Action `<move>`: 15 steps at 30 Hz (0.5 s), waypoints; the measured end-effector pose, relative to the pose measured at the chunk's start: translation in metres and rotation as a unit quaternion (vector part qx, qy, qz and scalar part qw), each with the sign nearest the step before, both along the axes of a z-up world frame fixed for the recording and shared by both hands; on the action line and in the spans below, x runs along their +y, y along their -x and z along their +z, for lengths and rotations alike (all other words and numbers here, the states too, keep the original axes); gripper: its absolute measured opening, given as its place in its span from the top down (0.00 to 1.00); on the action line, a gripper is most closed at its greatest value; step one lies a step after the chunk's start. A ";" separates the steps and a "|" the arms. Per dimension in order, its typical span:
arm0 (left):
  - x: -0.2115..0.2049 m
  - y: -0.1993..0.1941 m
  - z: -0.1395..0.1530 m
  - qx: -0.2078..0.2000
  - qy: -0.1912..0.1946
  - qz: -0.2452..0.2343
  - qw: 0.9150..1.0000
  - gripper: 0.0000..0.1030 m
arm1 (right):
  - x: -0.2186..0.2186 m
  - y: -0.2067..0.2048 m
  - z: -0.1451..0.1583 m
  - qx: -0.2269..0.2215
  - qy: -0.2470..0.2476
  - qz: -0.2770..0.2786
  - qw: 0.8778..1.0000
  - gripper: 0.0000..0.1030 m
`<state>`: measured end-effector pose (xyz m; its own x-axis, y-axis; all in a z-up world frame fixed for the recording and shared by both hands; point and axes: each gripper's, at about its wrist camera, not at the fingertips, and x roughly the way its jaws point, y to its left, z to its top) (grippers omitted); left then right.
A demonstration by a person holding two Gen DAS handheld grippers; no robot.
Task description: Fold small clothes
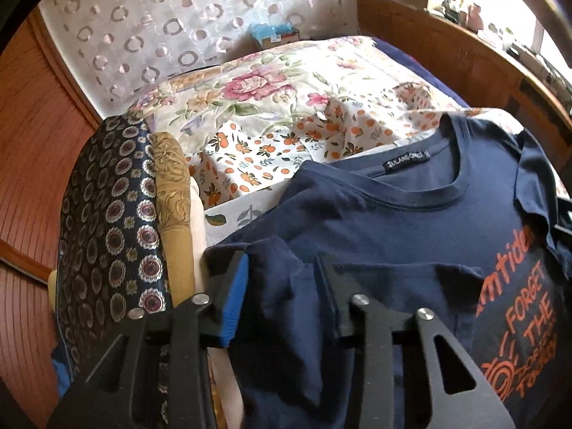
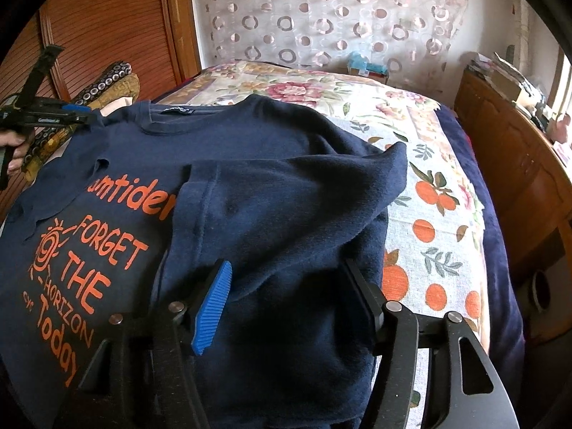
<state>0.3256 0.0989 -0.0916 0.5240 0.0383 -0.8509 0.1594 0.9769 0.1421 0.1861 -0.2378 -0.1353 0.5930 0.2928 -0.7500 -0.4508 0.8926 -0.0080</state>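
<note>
Shirt (image 2: 107,250): one side folded in | left gripper (image 1: 282,296): part-open over sleeve (image 1: 271,286), grip unclear | right gripper (image 2: 289,304): open, nothing pinched | remaining: other side, final fold.

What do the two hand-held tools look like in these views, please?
Both the left tool and the right tool are black metal linkages with slotted cut-outs and silver round rivets. Each has a ribbed blue pad on one finger. No cables or sleeves show.
</note>
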 end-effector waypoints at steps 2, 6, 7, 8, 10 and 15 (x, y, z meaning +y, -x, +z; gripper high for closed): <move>0.001 -0.001 0.000 0.004 -0.014 -0.002 1.000 0.65 | 0.000 0.000 0.000 0.000 -0.001 0.000 1.000 0.37; 0.005 -0.003 -0.002 0.016 -0.029 -0.003 0.999 0.69 | 0.000 0.000 0.000 0.000 0.000 0.000 1.000 0.37; 0.006 -0.002 -0.003 0.018 -0.032 -0.004 0.999 0.69 | -0.001 0.000 0.000 0.000 0.000 0.000 1.000 0.37; 0.007 -0.002 -0.004 0.021 -0.032 -0.004 0.999 0.69 | 0.000 0.000 0.000 0.000 0.001 0.000 1.000 0.36; 0.012 -0.001 -0.006 0.025 -0.027 -0.002 0.999 0.69 | -0.001 0.000 0.000 0.000 0.001 0.000 1.000 0.36; 0.018 -0.003 -0.008 0.029 0.000 0.000 1.000 0.79 | 0.000 0.000 0.000 0.000 0.001 0.000 1.000 0.36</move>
